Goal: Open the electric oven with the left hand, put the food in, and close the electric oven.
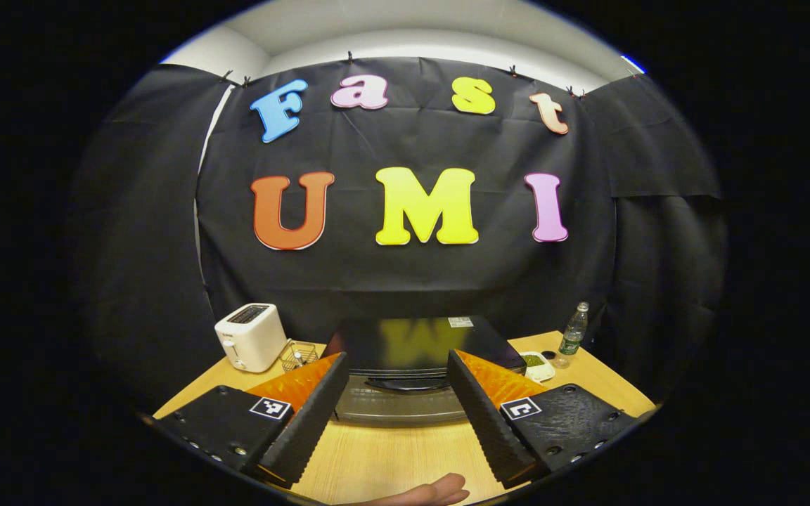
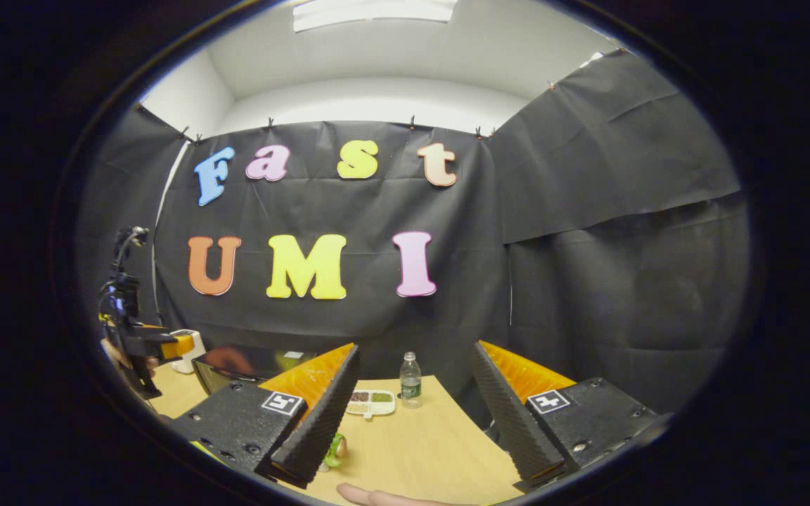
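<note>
Light wood-grain table (image 1: 391, 457), set in a booth walled with black cloth pinned along its top edge; white wall and ceiling above, with a ceiling light panel (image 2: 373, 13) in the right gripper view. On the table, left gripper view: electric oven (image 1: 412, 365), dark and glossy-topped, door shut, standing at mid-table straight ahead of the left gripper (image 1: 398, 411), whose fingers are spread wide with nothing between them; a small white label on the oven top, too small to read. White toaster (image 1: 250, 337) at the far left of the table, a small wire basket (image 1: 298, 353) just beside it, between toaster and oven. To the oven's right, a white divided tray (image 1: 537, 364) holding green and brown contents, and near it a clear water bottle (image 1: 573, 334), upright, label unreadable. Right gripper (image 2: 412, 422) fingers likewise spread apart and empty; a green-and-white food item (image 2: 335, 450) lies on the table by its left finger. Square black-and-white markers on each gripper's finger mounts. A fingertip (image 1: 440, 490) shows at the lower edge.
</note>
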The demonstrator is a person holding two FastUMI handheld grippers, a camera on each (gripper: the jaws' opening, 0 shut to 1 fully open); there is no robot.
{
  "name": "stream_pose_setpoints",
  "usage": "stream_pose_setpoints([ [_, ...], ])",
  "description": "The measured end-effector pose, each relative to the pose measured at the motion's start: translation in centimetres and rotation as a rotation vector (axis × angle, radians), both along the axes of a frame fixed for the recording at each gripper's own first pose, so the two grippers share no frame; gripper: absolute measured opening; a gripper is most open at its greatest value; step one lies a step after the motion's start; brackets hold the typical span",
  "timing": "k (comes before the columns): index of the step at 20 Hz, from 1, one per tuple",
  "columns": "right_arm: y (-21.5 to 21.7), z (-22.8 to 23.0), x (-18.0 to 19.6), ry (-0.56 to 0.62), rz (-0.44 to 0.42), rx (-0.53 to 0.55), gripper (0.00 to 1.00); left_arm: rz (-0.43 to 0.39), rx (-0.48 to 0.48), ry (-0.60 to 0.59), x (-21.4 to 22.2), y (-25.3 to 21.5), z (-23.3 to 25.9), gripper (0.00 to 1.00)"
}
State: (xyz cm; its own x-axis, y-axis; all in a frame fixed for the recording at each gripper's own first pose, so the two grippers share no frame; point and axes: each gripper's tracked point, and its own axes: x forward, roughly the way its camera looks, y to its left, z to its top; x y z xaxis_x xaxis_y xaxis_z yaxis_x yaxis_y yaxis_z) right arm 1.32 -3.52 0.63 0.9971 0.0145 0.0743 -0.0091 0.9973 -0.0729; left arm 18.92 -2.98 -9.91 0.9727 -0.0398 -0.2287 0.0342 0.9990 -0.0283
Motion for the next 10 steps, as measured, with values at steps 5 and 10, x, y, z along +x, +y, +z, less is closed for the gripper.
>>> stream_pose_setpoints([
  [5, -1.3, 0.8, -0.4, -0.032, 0.007, -0.003, 0.91, -0.016, -0.007, 0.137, 4.7, -1.6, -4.9, 0.93],
  [10, -2.7, 0.3, 0.7, -0.036, 0.007, -0.019, 1.00, -0.014, -0.017, 0.261, 7.1, -2.5, -9.2, 0.93],
])
